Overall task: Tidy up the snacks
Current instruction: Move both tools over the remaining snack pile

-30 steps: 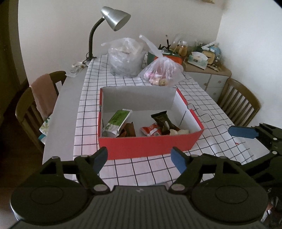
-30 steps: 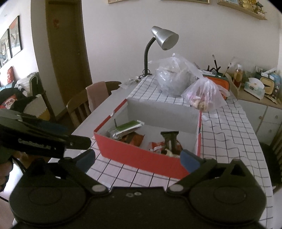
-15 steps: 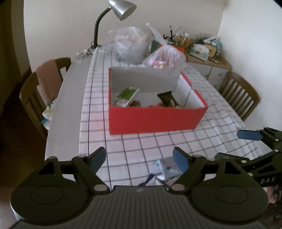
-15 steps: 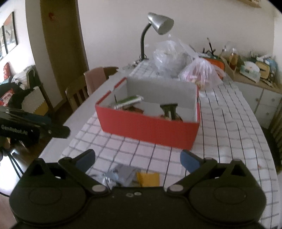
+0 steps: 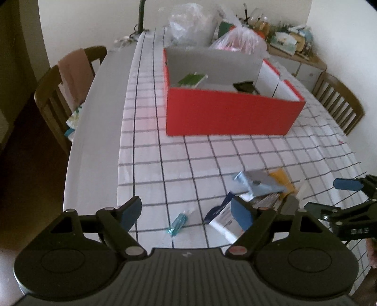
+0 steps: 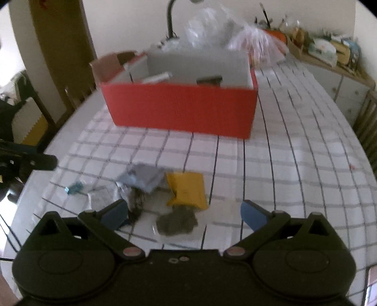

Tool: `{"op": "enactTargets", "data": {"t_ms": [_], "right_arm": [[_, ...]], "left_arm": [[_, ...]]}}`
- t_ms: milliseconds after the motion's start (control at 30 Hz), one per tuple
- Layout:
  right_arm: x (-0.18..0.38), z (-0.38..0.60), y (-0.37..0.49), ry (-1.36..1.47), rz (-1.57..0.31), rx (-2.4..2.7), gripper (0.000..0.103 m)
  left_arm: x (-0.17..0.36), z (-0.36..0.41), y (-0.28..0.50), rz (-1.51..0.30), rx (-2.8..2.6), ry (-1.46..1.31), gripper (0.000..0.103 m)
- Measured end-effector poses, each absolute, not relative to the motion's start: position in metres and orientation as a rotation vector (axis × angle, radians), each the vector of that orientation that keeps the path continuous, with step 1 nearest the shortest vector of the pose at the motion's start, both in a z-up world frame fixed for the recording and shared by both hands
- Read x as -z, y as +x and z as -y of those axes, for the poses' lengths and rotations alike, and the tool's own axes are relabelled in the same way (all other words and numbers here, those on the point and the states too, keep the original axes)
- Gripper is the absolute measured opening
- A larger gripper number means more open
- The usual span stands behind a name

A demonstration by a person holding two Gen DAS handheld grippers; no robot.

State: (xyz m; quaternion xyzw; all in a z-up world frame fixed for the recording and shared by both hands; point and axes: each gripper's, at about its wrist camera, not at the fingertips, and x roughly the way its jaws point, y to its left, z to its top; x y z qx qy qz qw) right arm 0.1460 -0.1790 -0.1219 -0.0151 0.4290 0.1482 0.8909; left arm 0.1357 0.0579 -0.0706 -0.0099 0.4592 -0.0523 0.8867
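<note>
Pulled back from the box (image 5: 231, 115) since a second ago, both cameras now tilted down on a loose pile of snacks at the near end of the grid cloth (image 5: 150, 141), hidden before.

Far left on the cloth: one small teal packet (image 5: 178, 224), long axis slanting from near-left to far-right. Next to it, a white-and-blue packet (image 5: 222, 217), long axis running from far-left to near-right, partly behind the left gripper (image 5: 186, 211). Then a grey-blue pouch (image 5: 256, 182), lying across the pile and overlapping a striped packet (image 5: 266, 200). Rightmost, one yellow pouch (image 6: 187, 189), long axis pointing roughly away toward the box. Nearest the right gripper (image 6: 185, 215), a clear bag of dark crumbs (image 6: 176, 223), flat on the cloth between the fingers.

Six loose snacks countable, blur leaving the tally unsure. Inside the one red box, well apart from the pile: a green packet (image 5: 192, 80) at left and a dark packet (image 5: 245, 87) at right, both tilted up.

Left gripper spread wide, holding nothing. Right gripper likewise spread wide, empty, hovering just above the crumb bag.

Behind the box: two plastic bags (image 5: 188, 21), two chairs (image 5: 68, 89) flanking the table.
</note>
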Motion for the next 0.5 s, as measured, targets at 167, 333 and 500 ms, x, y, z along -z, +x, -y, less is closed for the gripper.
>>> {"op": "enactTargets", "data": {"t_ms": [167,333,500], "right_arm": [[0.150,0.172,0.153,-0.033,-0.950,-0.217,0.101],[0.164,0.167,0.166,-0.039,-0.964,-0.119,0.100],[0.170,0.159,0.176,-0.046,-0.965,-0.101,0.099]], "left_arm": [[0.081,-0.059,0.130,-0.972,0.097,-0.001,0.083],[0.090,-0.059,0.126,-0.991,0.091,0.032,0.083],[0.098,-0.063,0.126,-1.018,0.084,0.042,0.082]]}}
